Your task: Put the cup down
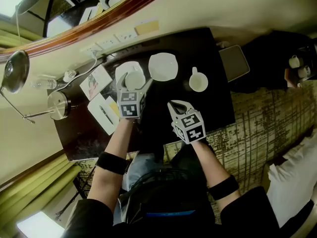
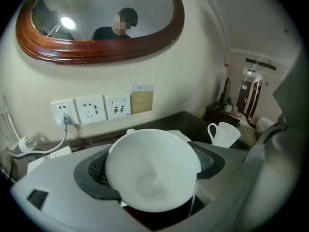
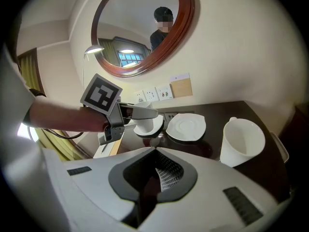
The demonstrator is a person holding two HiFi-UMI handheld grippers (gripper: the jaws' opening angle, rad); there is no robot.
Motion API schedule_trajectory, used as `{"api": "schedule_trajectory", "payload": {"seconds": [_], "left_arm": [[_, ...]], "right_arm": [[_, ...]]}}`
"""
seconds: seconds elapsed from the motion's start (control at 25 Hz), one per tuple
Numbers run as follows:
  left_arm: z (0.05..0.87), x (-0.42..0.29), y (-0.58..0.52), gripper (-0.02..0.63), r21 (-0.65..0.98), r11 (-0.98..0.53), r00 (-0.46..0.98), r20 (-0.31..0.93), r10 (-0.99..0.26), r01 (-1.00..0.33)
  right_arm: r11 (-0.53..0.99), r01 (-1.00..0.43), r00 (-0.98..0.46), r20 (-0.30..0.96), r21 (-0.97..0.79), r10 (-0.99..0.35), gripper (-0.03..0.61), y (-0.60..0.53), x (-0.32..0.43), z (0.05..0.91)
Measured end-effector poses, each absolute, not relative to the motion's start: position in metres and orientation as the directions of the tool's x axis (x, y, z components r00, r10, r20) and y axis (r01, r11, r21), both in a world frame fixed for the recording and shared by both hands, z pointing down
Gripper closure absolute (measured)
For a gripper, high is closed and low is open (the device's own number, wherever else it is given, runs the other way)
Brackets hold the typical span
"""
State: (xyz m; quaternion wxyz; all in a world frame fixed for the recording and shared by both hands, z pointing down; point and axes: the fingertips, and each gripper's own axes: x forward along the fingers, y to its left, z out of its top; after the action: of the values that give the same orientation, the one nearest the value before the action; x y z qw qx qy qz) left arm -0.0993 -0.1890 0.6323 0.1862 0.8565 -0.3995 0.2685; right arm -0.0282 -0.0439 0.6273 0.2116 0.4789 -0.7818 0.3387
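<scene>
White cup sits tilted, pinched between the left gripper's jaws, over a saucer on the dark desk. The right gripper's jaws are pressed together, holding nothing. A beige wall label beside the sockets carries print too small to read.

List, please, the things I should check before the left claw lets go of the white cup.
1. Left claw grips the white ceramic cup, pads on both sides: ok.
2. White ceramic saucer lies beneath the cup: ok.
3. Cup's base resting on that saucer: cannot tell.
4. Right claw shut, empty, apart from the cup: ok.
5. Empty second white saucer and white handled mug stand clear on the dark table: ok.
</scene>
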Motion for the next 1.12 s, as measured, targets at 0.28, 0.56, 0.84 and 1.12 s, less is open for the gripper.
{"api": "schedule_trajectory", "payload": {"seconds": [0.28, 0.56, 0.84, 1.12], "left_arm": [[0.618, -0.059, -0.145, 0.164, 0.141, -0.601, 0.552, 0.597, -0.582, -0.787], [0.623, -0.021, -0.108, 0.164, 0.150, -0.564, 0.526, 0.607, -0.596, -0.812], [0.643, 0.008, -0.096, 0.164, 0.143, -0.532, 0.496, 0.616, -0.612, -0.835], [0.662, 0.016, -0.097, 0.164, 0.137, -0.492, 0.467, 0.599, -0.651, -0.860]], "right_arm": [[0.333, -0.889, -0.456, 0.675, -0.315, -0.580, 0.578, -0.021, 0.012, 0.620], [0.391, -0.865, -0.492, 0.681, -0.314, -0.543, 0.578, -0.001, 0.052, 0.623], [0.455, -0.834, -0.528, 0.689, -0.312, -0.496, 0.578, 0.010, 0.086, 0.635], [0.507, -0.803, -0.557, 0.696, -0.312, -0.453, 0.578, 0.016, 0.102, 0.631]]}}
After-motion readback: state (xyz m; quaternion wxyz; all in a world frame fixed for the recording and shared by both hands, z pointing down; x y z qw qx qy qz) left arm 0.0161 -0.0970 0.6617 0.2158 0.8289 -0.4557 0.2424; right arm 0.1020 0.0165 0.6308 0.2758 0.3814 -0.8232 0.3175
